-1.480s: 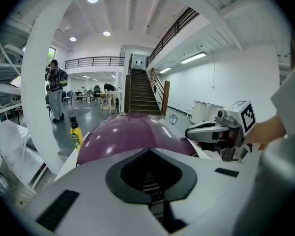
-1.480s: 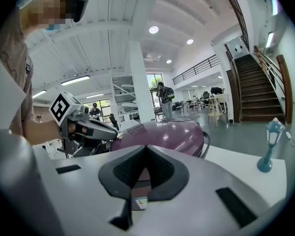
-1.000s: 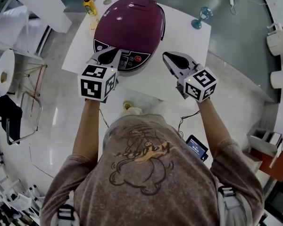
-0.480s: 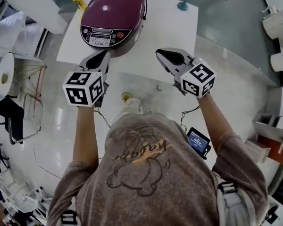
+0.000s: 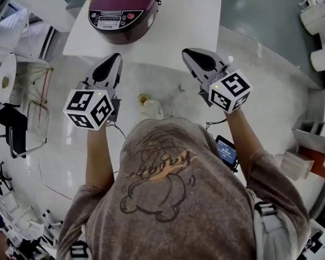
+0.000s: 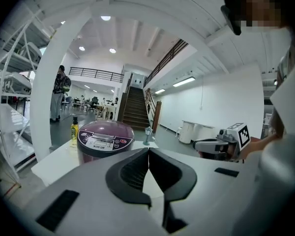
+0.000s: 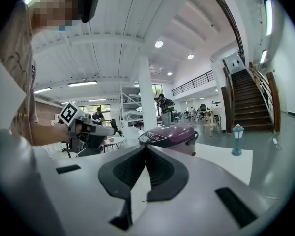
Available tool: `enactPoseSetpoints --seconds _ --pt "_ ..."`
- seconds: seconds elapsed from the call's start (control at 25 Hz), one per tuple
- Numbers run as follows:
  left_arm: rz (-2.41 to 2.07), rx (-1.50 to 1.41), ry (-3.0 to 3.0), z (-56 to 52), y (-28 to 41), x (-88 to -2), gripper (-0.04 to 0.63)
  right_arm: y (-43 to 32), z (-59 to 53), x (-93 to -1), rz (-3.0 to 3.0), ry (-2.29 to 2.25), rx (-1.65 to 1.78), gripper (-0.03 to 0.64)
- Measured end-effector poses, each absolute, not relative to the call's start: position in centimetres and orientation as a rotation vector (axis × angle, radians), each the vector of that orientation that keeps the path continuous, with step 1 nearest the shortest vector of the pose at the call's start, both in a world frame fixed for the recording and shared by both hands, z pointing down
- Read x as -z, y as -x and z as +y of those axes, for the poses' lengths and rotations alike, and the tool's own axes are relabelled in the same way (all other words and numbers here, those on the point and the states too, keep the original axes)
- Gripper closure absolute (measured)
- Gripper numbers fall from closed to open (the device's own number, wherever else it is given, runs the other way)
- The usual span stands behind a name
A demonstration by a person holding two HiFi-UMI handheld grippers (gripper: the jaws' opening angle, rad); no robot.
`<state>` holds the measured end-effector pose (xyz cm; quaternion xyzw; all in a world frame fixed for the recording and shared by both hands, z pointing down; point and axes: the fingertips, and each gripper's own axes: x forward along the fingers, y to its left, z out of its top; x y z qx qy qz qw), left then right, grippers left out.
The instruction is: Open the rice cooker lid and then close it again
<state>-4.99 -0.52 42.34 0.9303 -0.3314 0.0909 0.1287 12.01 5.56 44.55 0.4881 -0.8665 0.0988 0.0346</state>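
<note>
Moved back from the closed rice cooker (image 5: 124, 4) on the table (image 5: 189, 26), the left gripper (image 5: 117, 56) and right gripper (image 5: 185, 52) both have jaws together and hold nothing

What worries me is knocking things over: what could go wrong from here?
The purple round rice cooker sits near the white table's front edge; a hard push on its closed lid might slide it. The small yellow bottle stands close beside the cooker, on the left gripper's side, so a reach could topple it.
</note>
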Motion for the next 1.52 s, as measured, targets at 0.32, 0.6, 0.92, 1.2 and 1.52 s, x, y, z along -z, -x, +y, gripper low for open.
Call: enactPoseSetpoints --seconds 0.32,0.6,0.92,1.2,1.52 --pt "-1.002 -0.122 -2.728 2.8 5.1 -43.9 0.574 -12.7 9.4 -45.6 -2.621 -1.586 -0.209 0.614" --pt "-1.072 -0.045 -2.733 4.3 5.5 -45.0 0.574 -13.6 10.5 -47.1 -2.600 -1.722 -0.264 0.614" --pt "-1.144 0.016 -2.726 4.1 6.1 -46.1 0.574 -14.1 9.6 -48.5 -2.588 -1.795 -0.290 0.617" --pt "-1.183 0.005 -2.714 3.5 6.5 -46.2 0.574 -13.4 8.8 -48.6 -2.594 -1.800 -0.285 0.618" --pt "-1.218 0.010 -2.674 3.4 6.9 -45.9 0.574 -13.1 8.4 -48.2 -2.615 -1.772 -0.293 0.620"
